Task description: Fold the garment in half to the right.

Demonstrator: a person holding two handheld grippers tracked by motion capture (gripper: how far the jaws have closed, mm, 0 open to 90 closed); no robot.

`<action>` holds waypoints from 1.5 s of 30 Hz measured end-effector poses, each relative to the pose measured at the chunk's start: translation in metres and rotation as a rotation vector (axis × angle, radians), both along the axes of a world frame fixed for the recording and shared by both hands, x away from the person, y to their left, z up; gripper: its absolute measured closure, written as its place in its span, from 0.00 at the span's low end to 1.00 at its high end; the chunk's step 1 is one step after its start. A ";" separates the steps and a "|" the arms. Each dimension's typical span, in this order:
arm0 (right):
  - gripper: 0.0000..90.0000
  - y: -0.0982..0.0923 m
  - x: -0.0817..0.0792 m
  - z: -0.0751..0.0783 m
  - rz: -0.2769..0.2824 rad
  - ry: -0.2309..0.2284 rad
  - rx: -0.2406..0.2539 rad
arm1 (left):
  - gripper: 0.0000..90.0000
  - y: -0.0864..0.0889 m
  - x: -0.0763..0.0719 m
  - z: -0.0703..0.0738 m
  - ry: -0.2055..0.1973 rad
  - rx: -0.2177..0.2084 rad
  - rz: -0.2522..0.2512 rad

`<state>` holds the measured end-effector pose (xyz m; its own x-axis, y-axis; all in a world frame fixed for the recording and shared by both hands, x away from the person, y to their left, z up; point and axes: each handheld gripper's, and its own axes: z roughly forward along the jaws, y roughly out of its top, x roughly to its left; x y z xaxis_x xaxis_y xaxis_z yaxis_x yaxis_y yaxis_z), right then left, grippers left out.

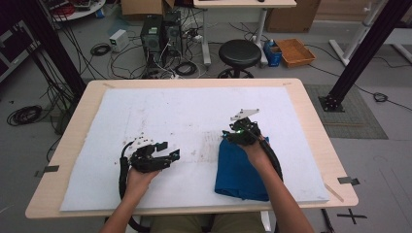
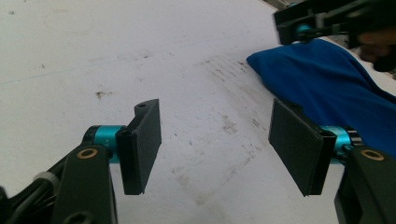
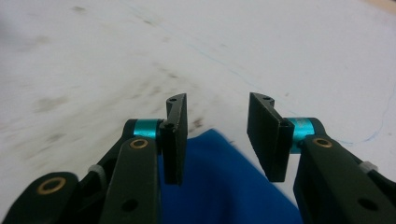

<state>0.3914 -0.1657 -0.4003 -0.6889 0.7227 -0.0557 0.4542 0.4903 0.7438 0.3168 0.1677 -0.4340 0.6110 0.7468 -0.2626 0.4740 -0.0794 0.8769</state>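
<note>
A folded blue cloth lies on the white sheet at the front right; it also appears in the left gripper view. My right gripper sits over the cloth's far edge. Its jaws stand apart, with the blue cloth beneath and between them and the pads off it. My left gripper rests on the sheet to the left of the cloth. It is open with only stained white surface between the pads. The right gripper shows above the cloth's tip.
The white sheet covers most of a wooden table and bears dark smudges near its middle. Beyond the table stand a black stool, computer towers with tangled cables, and an orange tray. Black frame posts flank the table.
</note>
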 end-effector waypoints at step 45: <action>1.00 -0.105 -0.100 -0.025 -0.129 0.083 -0.055 | 0.56 -0.116 -0.044 -0.019 0.170 0.148 -0.360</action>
